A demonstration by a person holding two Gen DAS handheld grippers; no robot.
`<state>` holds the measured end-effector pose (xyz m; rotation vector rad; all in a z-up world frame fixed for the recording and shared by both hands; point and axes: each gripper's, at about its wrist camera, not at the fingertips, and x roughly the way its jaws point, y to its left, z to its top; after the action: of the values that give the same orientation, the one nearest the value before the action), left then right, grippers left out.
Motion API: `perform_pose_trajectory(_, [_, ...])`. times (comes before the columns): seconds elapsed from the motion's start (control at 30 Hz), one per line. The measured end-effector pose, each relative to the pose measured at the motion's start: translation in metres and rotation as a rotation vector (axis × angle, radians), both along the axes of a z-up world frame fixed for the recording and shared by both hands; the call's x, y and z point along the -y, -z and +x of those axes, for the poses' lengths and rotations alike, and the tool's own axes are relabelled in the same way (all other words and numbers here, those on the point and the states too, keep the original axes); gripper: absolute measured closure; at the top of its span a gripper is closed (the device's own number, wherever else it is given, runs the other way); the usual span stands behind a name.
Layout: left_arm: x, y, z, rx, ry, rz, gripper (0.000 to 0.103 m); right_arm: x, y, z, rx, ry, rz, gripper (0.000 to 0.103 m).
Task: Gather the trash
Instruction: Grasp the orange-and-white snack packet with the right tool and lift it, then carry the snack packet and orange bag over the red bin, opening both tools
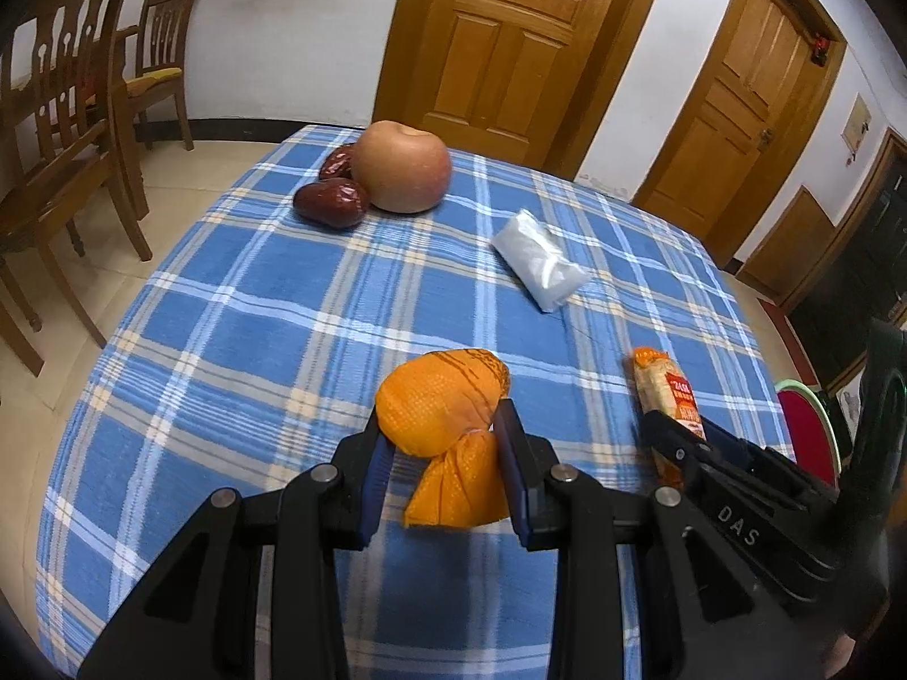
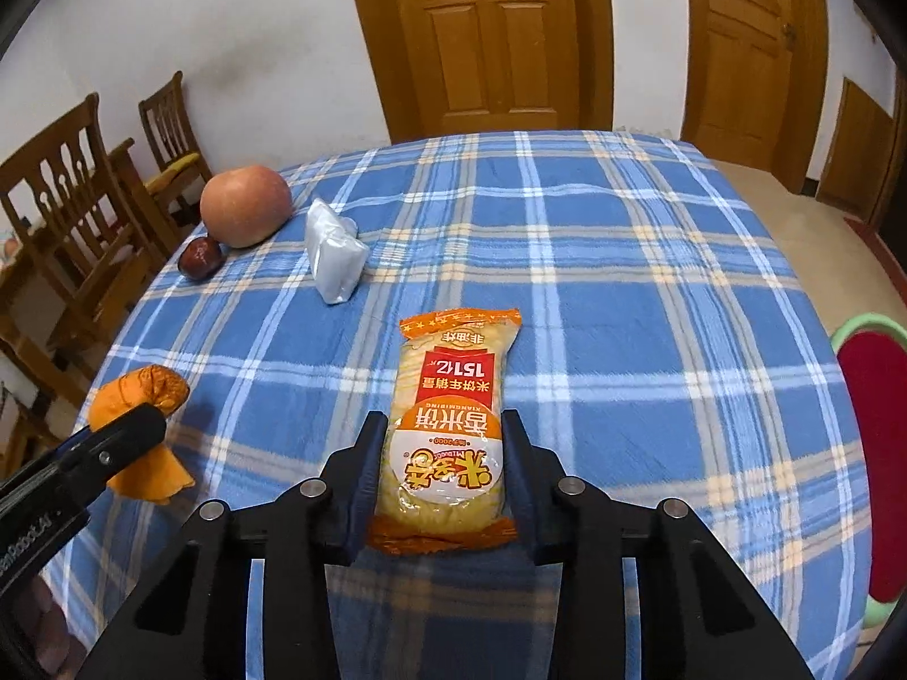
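Observation:
An orange cloth-like bundle point(image 1: 436, 396) lies on the blue plaid tablecloth point(image 1: 255, 340). My left gripper point(image 1: 445, 425) is shut on its knotted neck, pads pressing both sides. To its right lies a rice cracker packet point(image 2: 453, 396) in an orange and yellow wrapper. My right gripper point(image 2: 443, 419) is shut on the packet's near half, with both pads against its sides. The left wrist view shows the same packet point(image 1: 669, 391) on edge in the right gripper point(image 1: 697, 430). The right wrist view shows the bundle point(image 2: 153, 388) at the left, behind a left gripper finger point(image 2: 124, 425).
An apple point(image 1: 402, 167) and two dark red dates point(image 1: 331, 201) sit at the table's far left. A white plastic packet point(image 1: 535, 260) lies mid-table. Wooden chairs point(image 1: 68, 113) stand to the left, and a red stool point(image 1: 808, 430) stands by the right edge. Two wooden doors are behind.

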<state>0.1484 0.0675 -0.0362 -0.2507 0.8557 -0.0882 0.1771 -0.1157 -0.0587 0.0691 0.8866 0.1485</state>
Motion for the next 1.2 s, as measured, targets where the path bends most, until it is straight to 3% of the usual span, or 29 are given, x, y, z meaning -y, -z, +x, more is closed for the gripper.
perform_pose_trajectory(0.53, [0.044, -0.004, -0.008, -0.015, 0.115, -0.026, 0.068, 0.062, -0.012, -0.055, 0.032, 0.058, 0.04, 0.063])
perform_pose_trajectory(1.2, [0.135, -0.016, -0.011, -0.012, 0.31, -0.007, 0.068, 0.161, -0.03, -0.101, 0.083, 0.248, 0.066, 0.063])
